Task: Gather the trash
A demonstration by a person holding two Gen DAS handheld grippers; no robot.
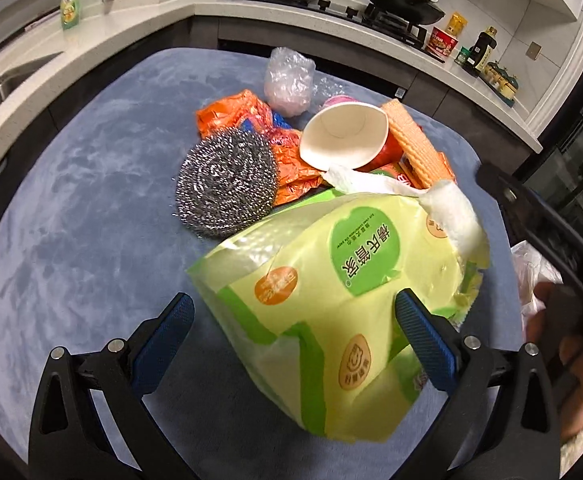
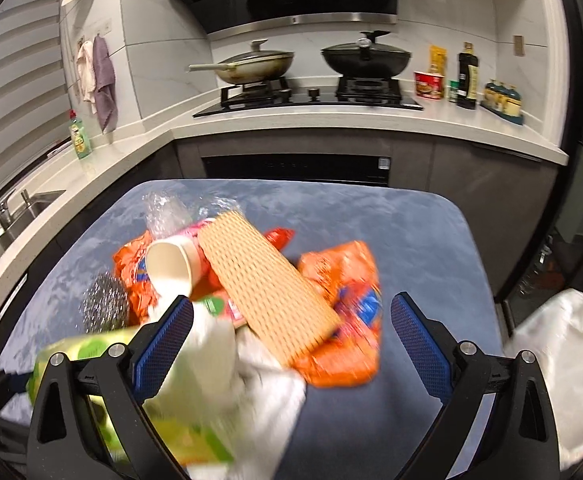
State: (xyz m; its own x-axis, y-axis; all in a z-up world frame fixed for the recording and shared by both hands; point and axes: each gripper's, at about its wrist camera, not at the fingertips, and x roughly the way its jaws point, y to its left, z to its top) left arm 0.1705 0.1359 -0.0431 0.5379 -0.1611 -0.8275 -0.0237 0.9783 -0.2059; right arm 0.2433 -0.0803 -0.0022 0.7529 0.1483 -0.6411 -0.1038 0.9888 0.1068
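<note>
A pile of trash lies on a blue-grey table (image 1: 71,208): a yellow-green tissue pack (image 1: 331,280), a steel scourer (image 1: 227,184), a tipped paper cup (image 1: 343,136), orange wrappers (image 1: 231,112), an orange sponge cloth (image 1: 415,144) and crumpled clear plastic (image 1: 289,80). My left gripper (image 1: 291,312) is open, its fingers on either side of the tissue pack's near end. My right gripper (image 2: 291,316) is open above white tissue (image 2: 259,380), the sponge cloth (image 2: 267,292) and an orange wrapper (image 2: 347,320). The tissue pack (image 2: 131,392) sits low left in the right wrist view.
A white plastic bag (image 2: 563,364) hangs off the table's right edge. Behind stand a kitchen counter (image 2: 331,120), a hob with two pans (image 2: 311,92), bottles (image 2: 467,76), a green soap bottle (image 1: 69,2) and a sink (image 2: 7,216) at left.
</note>
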